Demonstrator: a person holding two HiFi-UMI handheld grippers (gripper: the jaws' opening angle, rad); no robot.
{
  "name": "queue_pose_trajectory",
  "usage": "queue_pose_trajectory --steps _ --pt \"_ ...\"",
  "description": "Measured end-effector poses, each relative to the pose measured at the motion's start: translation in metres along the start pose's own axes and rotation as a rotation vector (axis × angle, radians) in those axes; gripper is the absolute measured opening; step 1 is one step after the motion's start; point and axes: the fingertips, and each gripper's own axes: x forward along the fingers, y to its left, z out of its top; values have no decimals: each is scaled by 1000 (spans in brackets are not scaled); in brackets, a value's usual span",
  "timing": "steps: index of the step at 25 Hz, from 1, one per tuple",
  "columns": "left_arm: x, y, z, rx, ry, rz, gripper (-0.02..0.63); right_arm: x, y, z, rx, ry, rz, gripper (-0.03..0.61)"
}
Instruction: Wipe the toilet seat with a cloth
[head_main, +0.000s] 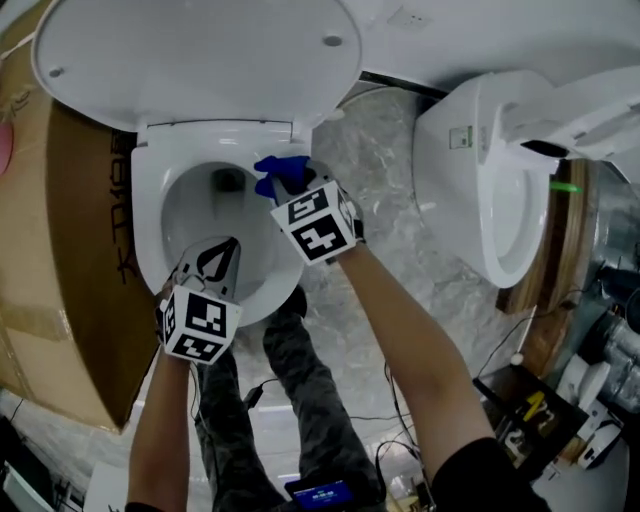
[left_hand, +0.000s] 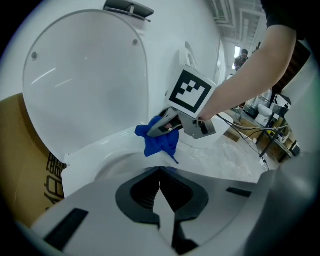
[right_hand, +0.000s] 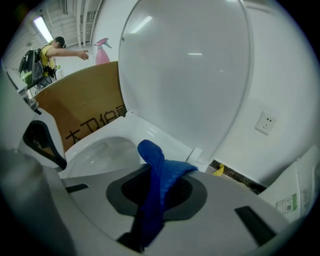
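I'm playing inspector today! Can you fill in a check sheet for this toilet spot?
Surface: white toilet seat down, white lid raised.
Job's things: blue cloth at the seat's back edge.
Clutter: brown cardboard sheet beside the toilet.
Grippers: right gripper shut on the cloth; left gripper shut, empty.
Cables: black cables on the floor.
Surroundings: second white toilet, grey marbled floor.

Bright blue cloth (head_main: 287, 166). Toilet seat (head_main: 150, 200) & lid (head_main: 200, 60): plain white. Cubes on left gripper (head_main: 226, 248) & right gripper (head_main: 282, 188): blk/wht square pattern; bodies grey w/ blk insets. Cardboard (head_main: 80, 250) at 9 o'clock: brown, blk print. Floor (head_main: 390, 190): grey marbled. Trousers (head_main: 300, 380): dark camo.
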Motion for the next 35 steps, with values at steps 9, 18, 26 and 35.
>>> queue_pose_trajectory --steps 9,18,26,35 --pt "20 17 8 -33 -27 5 11 23 -15 12 45 -50 -2 67" --pt "14 -24 -38 -44 38 -43 12 -9 43 -60 -4 -27 55 67" --pt "-8 -51 -71 -60 74 -54 11 -36 94 -105 14 12 89 67" --pt "-38 -73 -118 -109 121 -60 11 -59 164 -144 66 62 166 67"
